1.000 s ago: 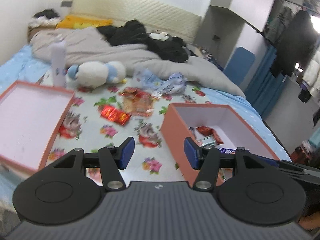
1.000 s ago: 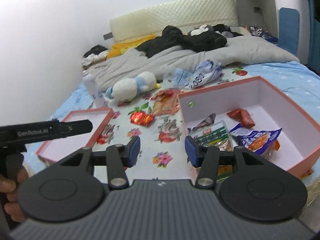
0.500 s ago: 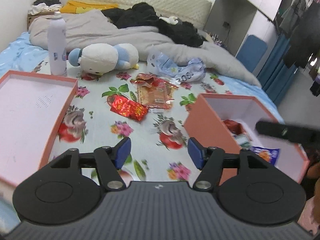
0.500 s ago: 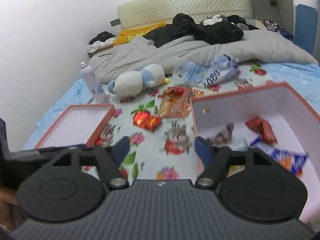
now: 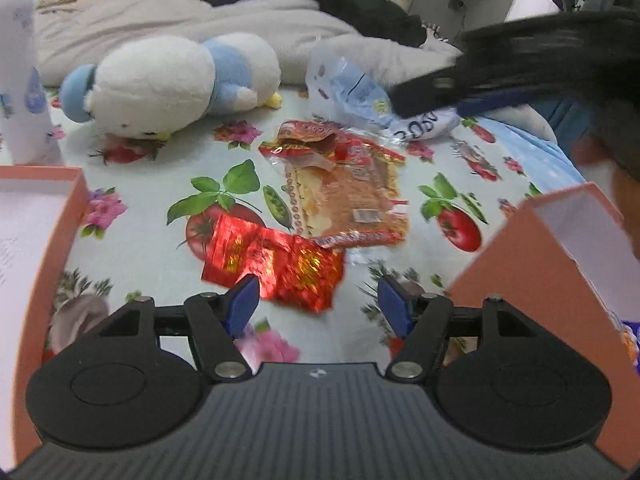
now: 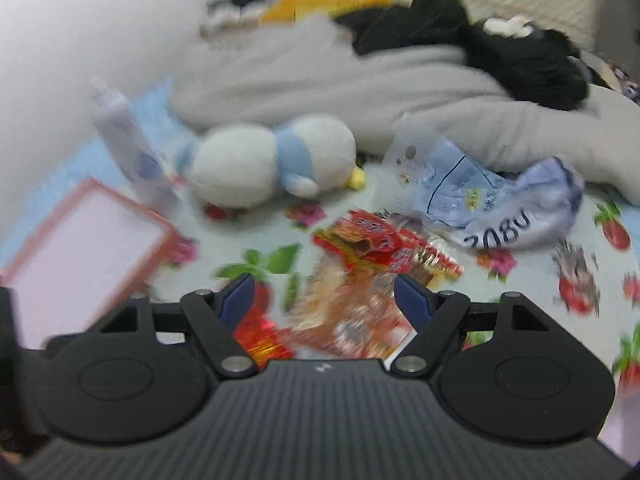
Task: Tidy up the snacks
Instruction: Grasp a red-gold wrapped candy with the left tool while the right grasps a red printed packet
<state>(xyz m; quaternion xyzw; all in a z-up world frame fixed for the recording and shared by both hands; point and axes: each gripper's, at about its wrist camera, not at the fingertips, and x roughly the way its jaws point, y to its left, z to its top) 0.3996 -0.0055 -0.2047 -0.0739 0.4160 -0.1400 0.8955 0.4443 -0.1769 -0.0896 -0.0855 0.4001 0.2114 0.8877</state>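
Blue pads on your left tongs (image 5: 318, 304) stand spread, tilted down, pinching nothing; crinkly red foil packet (image 5: 276, 264) lies just ahead between them. Your right tongs (image 6: 324, 294) are spread wide too, above the glossy orange snack bag (image 6: 352, 304). Orange cardboard lid (image 5: 60, 216) sits left, deep orange box (image 5: 532, 264) right. Beyond: a crumpled pale-blue wrapper (image 6: 492, 208), then a soft rounded plush toy (image 5: 172, 84)

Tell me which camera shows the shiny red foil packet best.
The left wrist view: the red foil packet lies sharp and nearly whole just ahead of the fingers. The right wrist view is blurred and shows only a red-gold corner behind the gripper body.
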